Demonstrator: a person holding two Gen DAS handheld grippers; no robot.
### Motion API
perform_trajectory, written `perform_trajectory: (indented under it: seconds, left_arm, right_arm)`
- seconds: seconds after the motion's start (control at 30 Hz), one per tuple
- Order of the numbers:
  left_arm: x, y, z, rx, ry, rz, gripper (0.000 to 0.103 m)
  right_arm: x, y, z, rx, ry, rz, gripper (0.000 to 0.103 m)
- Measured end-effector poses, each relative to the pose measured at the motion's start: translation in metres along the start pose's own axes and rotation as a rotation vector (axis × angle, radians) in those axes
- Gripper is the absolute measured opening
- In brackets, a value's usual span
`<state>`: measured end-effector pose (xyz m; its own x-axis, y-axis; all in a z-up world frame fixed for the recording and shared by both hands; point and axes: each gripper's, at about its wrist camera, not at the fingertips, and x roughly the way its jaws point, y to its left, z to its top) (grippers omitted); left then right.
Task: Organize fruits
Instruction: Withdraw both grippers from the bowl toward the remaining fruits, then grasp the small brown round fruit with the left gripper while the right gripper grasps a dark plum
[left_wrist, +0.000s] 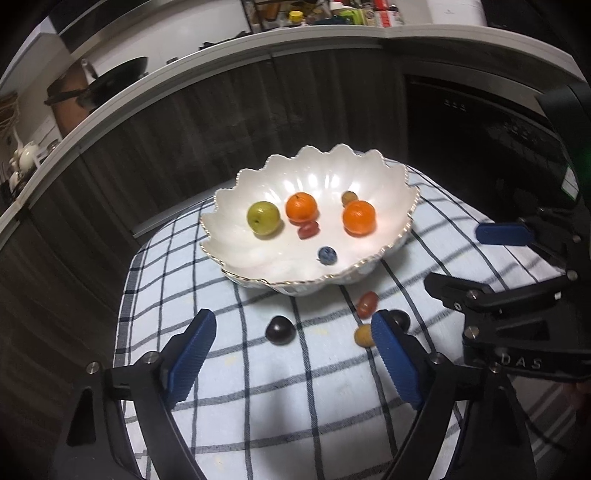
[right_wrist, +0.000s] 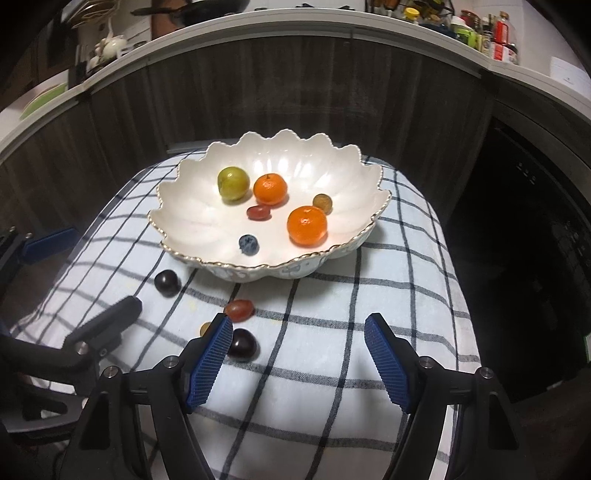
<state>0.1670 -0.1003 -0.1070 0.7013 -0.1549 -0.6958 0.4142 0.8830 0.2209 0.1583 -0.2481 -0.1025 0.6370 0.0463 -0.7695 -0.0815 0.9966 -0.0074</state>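
A white scalloped bowl (left_wrist: 332, 173) (right_wrist: 280, 147) stands on a checked cloth (left_wrist: 258, 387) (right_wrist: 314, 369). It holds a green plum (left_wrist: 263, 218), two oranges (left_wrist: 301, 208) (left_wrist: 358, 218), a red grape (left_wrist: 307, 230), a blueberry (left_wrist: 327, 255) and a small brownish fruit (left_wrist: 348, 198). In front of the bowl, on the cloth, lie a dark grape (left_wrist: 280, 329) (right_wrist: 167, 282), a red grape (left_wrist: 367, 304) (right_wrist: 239, 309), a yellow fruit (left_wrist: 364, 335) and a second dark grape (right_wrist: 242, 344). My left gripper (left_wrist: 293, 319) hovers open around the first dark grape. Open too, my right gripper (right_wrist: 299, 321) has its left finger beside the second dark grape.
Dark wooden cabinet fronts (left_wrist: 184, 122) rise right behind the cloth-covered surface. A white counter (left_wrist: 229, 48) above them carries a pan (left_wrist: 110, 79) and bottles (right_wrist: 498, 33). A black appliance front (right_wrist: 535, 221) stands at the right. The cloth drops off at its edges.
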Motion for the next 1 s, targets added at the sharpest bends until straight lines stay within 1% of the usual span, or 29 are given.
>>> perform_trajectory:
  seconds: [0.1,0.23,0.3,0.33,0.37,0.43,0.6,0.7,0.83,1.0]
  left_arm:
    - [0.001,-0.004,-0.004,0.024,-0.003,-0.016,0.082]
    - [0.008,-0.009,-0.010,0.049,0.005,-0.043,0.078]
    - [0.013,-0.013,-0.012,0.061,0.017,-0.066,0.074]
    - [0.015,-0.015,-0.013,0.068,0.022,-0.074,0.072]
    - [0.017,-0.017,-0.014,0.076,0.027,-0.084,0.070]
    - [0.021,-0.021,-0.017,0.092,0.038,-0.097,0.070]
    - [0.030,-0.028,-0.023,0.132,0.051,-0.139,0.066]
    - [0.035,-0.036,-0.026,0.176,0.052,-0.155,0.059]
    - [0.042,-0.041,-0.029,0.200,0.065,-0.170,0.053]
    - [0.053,-0.042,-0.031,0.216,0.082,-0.174,0.049]
  right_arm:
    - [0.003,0.001,-0.002,-0.026,0.011,0.023,0.067]
    - [0.008,0.005,-0.005,-0.067,0.029,0.055,0.061]
    - [0.011,0.007,-0.007,-0.082,0.041,0.083,0.055]
    - [0.013,0.008,-0.008,-0.091,0.048,0.095,0.054]
    - [0.015,0.009,-0.010,-0.102,0.053,0.105,0.050]
    - [0.018,0.011,-0.012,-0.124,0.065,0.125,0.045]
    - [0.024,0.015,-0.015,-0.172,0.075,0.176,0.045]
    - [0.026,0.019,-0.016,-0.222,0.074,0.202,0.045]
    - [0.032,0.023,-0.019,-0.278,0.080,0.204,0.045]
    - [0.040,0.022,-0.021,-0.299,0.097,0.216,0.045]
